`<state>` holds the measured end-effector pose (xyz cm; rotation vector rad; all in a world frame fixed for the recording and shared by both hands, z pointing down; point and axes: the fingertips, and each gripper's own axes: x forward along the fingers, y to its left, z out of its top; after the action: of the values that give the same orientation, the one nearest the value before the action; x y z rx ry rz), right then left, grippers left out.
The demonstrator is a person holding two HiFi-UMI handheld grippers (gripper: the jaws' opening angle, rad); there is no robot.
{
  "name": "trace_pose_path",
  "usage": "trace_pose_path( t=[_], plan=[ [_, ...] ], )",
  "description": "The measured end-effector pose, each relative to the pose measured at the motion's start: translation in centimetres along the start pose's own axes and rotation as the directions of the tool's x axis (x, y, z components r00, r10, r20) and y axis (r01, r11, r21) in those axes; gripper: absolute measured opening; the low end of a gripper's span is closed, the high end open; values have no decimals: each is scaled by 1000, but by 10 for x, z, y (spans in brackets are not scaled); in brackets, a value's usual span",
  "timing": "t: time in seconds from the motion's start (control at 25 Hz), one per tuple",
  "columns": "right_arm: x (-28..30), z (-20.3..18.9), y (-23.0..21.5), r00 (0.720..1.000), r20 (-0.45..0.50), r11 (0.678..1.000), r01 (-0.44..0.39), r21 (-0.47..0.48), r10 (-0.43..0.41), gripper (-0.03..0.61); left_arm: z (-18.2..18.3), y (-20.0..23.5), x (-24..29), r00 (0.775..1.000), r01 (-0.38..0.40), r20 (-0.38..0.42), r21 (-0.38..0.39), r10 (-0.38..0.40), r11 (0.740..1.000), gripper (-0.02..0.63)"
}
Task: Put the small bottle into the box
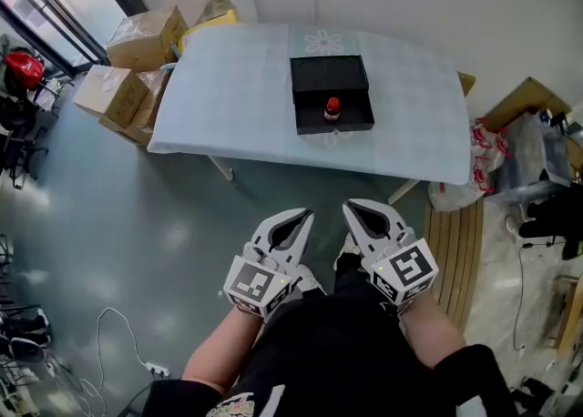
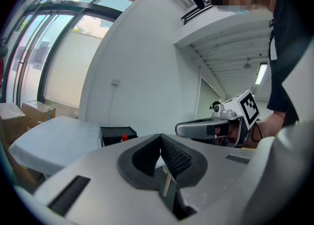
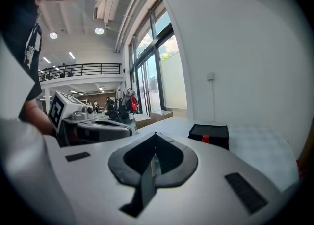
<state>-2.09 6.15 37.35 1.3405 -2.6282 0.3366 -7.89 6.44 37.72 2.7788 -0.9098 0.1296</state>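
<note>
The red-capped small bottle (image 1: pixel 332 109) is standing upright inside the black box (image 1: pixel 328 74), near its lower edge. The box is sitting on the white-covered table (image 1: pixel 237 87) in the upper centre of the head view. Low in the frame, well apart from the table, the left gripper (image 1: pixel 306 216) and right gripper (image 1: pixel 350 207) are hovering side by side. Each is holding its fingers closed together on nothing.

The person is holding both grippers low before the waist, side by side and just apart, both pointing forward and tilting slightly down. The left gripper (image 1: pixel 301 219) is keeping its jaws pressed together, as is the right gripper (image 1: pixel 355 208). The left forearm (image 1: pixel 219 356) and right forearm (image 1: pixel 435 320) are angling inward.
</note>
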Motion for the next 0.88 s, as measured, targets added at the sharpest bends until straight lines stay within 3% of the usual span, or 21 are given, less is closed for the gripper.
trace_pose_path(
  t=[0.88],
  plan=[
    [-11,-12,-5,1000,-7,1000,6,18,-6,9,-8,-10,7,1000,10,-22,6,-10,1000,8]
  ],
)
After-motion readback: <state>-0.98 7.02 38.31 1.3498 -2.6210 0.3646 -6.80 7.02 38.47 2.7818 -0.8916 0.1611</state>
